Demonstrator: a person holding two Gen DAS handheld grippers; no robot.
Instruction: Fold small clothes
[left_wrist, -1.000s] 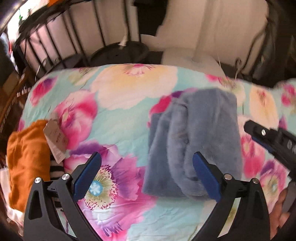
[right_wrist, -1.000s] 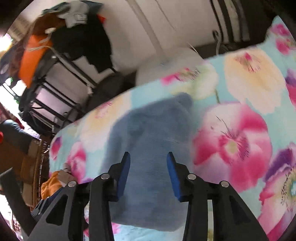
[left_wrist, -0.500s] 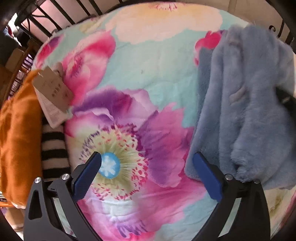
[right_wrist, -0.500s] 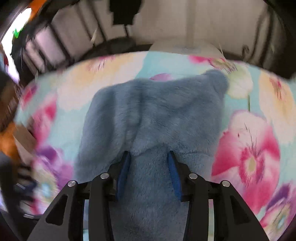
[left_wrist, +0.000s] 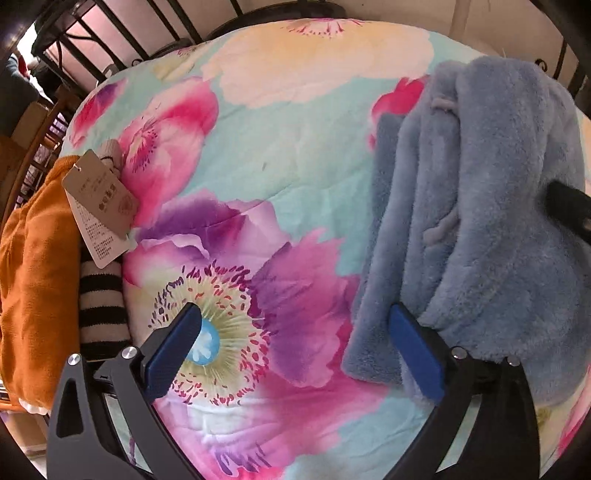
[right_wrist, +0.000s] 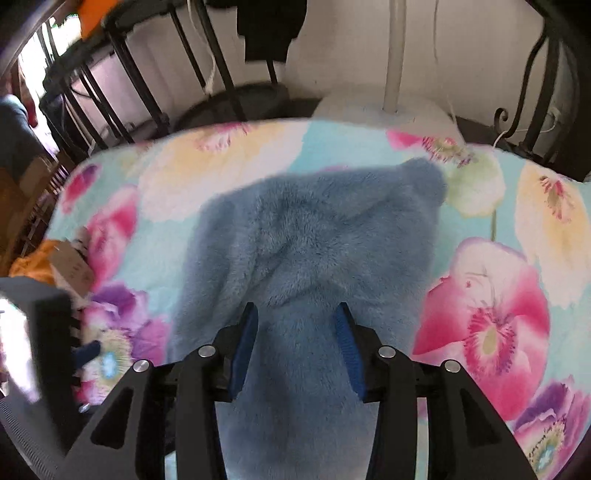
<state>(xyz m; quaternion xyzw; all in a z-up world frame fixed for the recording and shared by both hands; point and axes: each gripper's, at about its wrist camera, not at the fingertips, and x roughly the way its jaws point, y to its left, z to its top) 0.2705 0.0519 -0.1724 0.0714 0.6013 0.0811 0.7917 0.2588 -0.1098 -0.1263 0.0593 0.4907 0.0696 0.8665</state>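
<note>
A fluffy blue garment (left_wrist: 480, 206) lies folded over itself on the flowered quilt (left_wrist: 258, 147); it also shows in the right wrist view (right_wrist: 317, 236). My left gripper (left_wrist: 295, 347) is open and empty, low over the quilt, its right finger touching the garment's near left edge. My right gripper (right_wrist: 299, 347) has its jaws partly closed around a thick fold of the blue garment, which fills the gap between the pads. The right gripper's tip shows in the left wrist view (left_wrist: 569, 210) on top of the garment.
An orange garment (left_wrist: 33, 288) with a paper tag (left_wrist: 99, 206) and a black-and-white striped piece (left_wrist: 99, 306) lie at the quilt's left edge. A black metal bed frame (right_wrist: 147, 85) and a white wall run along the far side.
The left gripper dropped low and shifted left of the blue garment. The right gripper moved onto the garment and took a fold between its pads.
</note>
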